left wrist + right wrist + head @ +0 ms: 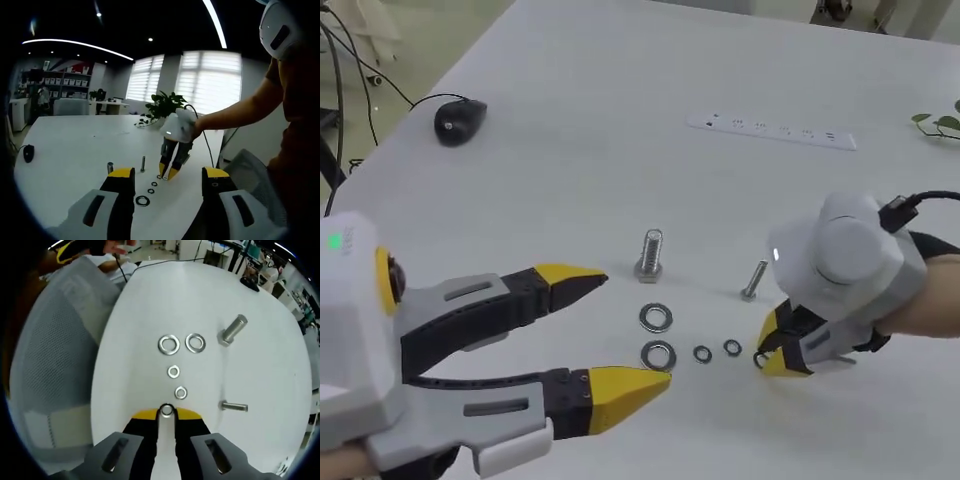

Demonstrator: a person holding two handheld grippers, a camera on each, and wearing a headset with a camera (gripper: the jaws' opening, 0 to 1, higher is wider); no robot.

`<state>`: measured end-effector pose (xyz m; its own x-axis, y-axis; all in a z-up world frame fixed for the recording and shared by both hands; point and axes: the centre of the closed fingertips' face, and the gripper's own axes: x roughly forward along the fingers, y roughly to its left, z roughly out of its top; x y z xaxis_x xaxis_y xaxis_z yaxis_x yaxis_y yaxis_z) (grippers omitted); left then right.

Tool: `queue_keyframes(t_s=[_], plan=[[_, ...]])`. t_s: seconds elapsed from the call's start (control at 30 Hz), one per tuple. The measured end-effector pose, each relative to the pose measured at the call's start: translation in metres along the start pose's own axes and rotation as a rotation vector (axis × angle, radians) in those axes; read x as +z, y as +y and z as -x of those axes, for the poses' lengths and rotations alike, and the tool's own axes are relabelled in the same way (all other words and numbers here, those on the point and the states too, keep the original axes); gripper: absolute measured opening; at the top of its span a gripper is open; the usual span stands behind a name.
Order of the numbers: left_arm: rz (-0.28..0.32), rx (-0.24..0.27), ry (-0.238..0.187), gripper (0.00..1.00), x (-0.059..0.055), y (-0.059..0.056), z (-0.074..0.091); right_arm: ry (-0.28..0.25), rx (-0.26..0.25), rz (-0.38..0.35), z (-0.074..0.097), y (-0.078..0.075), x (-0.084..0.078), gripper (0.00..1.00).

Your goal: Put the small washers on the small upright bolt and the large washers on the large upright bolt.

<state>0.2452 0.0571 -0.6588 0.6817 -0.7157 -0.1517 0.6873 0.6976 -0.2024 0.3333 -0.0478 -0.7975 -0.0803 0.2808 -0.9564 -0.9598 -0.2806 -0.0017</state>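
Right tongs (pixel 166 415): jaws drawn almost together, tips pinching a small washer (pixel 166 410) by its rim. Cannot tell whether it is lifted or touching the worktop (pixel 570 180).

Left tongs (pixel 620 330): jaws spread wide, holding nothing, hovering just beside the large washers (pixel 655 318) (pixel 658 354), which lie flat and close together.

Loose small washers (pixel 702 354) (pixel 732 347): flat on the worktop in a short row between the large pair and the right tongs.

Large bolt (pixel 650 255): upright on its head, bare, just behind the large washers.

Small bolt (pixel 755 280): upright, bare, near the right tongs.

Far side of worktop: mouse (pixel 457 120), power strip (pixel 772 130).
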Motion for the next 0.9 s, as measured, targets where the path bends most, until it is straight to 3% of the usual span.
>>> queue_keyframes(t_s=[0.17, 0.4, 0.47, 0.7, 0.9], plan=[[-0.006, -0.007, 0.019, 0.53, -0.005, -0.003, -0.002, -0.015, -0.034, -0.010, 0.017, -0.014, 0.001, 0.11], [-0.003, -0.010, 0.016, 0.53, -0.006, -0.006, -0.003, 0.004, -0.084, -0.019, 0.039, -0.035, -0.005, 0.11], [-0.003, -0.010, 0.015, 0.53, -0.006, -0.005, -0.003, 0.008, -0.097, -0.020, 0.042, -0.046, -0.008, 0.11], [-0.003, -0.009, 0.021, 0.53, -0.006, -0.004, -0.002, 0.005, -0.130, -0.023, 0.052, -0.063, 0.002, 0.11], [-0.002, -0.009, 0.021, 0.53, -0.005, -0.004, -0.002, 0.006, -0.145, -0.028, 0.048, -0.076, 0.006, 0.11]])
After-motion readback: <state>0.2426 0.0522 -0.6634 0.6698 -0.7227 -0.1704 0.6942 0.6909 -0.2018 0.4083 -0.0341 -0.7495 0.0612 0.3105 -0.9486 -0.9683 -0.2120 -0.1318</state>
